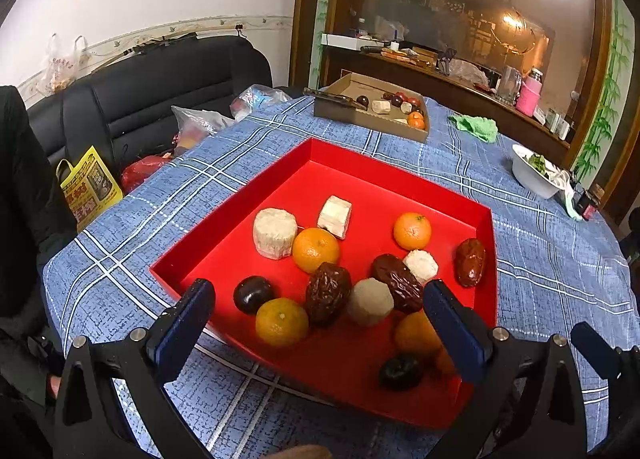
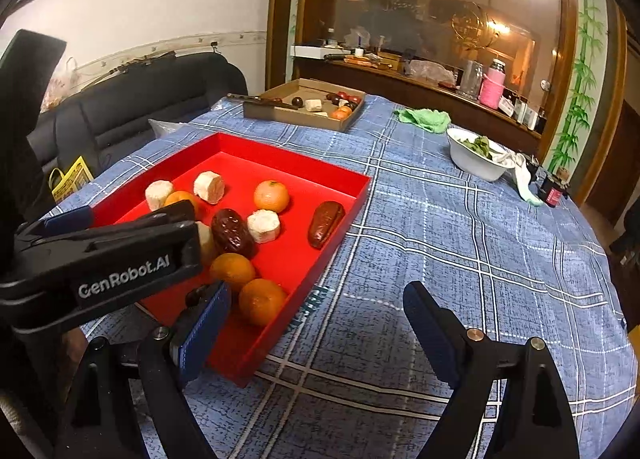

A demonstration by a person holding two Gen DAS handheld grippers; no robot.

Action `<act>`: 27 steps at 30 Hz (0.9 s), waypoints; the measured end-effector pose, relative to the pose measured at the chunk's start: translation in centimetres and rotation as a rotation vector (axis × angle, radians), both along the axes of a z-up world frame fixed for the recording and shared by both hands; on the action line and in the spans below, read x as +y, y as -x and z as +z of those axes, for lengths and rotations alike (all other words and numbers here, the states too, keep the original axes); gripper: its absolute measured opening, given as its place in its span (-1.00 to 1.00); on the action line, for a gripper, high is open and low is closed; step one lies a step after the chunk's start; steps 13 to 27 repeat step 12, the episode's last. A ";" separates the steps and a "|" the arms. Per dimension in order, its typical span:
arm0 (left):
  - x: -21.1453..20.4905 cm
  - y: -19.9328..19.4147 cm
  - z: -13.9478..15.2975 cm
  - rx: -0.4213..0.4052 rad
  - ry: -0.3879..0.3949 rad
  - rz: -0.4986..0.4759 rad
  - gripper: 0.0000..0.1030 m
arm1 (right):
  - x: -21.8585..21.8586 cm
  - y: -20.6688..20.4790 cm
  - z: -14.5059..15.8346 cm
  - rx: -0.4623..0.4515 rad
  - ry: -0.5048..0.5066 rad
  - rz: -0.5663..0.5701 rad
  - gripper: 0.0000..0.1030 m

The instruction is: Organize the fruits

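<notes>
My left gripper (image 1: pixel 320 311) hangs over the near edge of the red tray (image 1: pixel 352 163), jaws spread wide with nothing between them. Framed in that gap are a wrinkled dark date (image 1: pixel 328 293), a pale faceted white piece (image 1: pixel 370 302) touching its right side, and a yellow-orange mandarin (image 1: pixel 282 321) just beside it on the near left. A dark round plum (image 1: pixel 253 294) sits left of the date.

Farther into the tray I see a white cylinder chunk (image 1: pixel 275 233) touching another mandarin (image 1: pixel 315 249), a white cube-like piece (image 1: pixel 335 216) behind that, and a lone mandarin (image 1: pixel 412 231) toward the right. A reddish-brown date (image 1: pixel 470 262) lies near the right wall, apart from the cluster.

My right gripper (image 2: pixel 316 319) is also wide open and empty, hovering over the blue plaid tablecloth (image 2: pixel 460 259) just right of the tray's near corner.

At the far side of the table sits a cardboard box (image 2: pixel 304 115) holding more fruit, with a green cloth (image 2: pixel 424 119) to its right and a white bowl (image 2: pixel 476 163) of greens nearer on the right.
</notes>
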State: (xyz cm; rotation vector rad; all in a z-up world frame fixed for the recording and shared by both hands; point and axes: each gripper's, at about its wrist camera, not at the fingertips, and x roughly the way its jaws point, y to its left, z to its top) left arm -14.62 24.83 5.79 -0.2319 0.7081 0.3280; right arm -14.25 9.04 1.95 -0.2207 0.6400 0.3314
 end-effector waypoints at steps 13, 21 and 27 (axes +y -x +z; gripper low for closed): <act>1.4 0.7 3.3 -0.029 -0.065 0.103 1.00 | -1.6 0.2 2.0 -0.034 -0.068 -0.001 0.77; 1.4 0.7 3.3 -0.029 -0.065 0.103 1.00 | -1.6 0.2 2.0 -0.034 -0.068 -0.001 0.77; 1.4 0.7 3.3 -0.029 -0.065 0.103 1.00 | -1.6 0.2 2.0 -0.034 -0.068 -0.001 0.77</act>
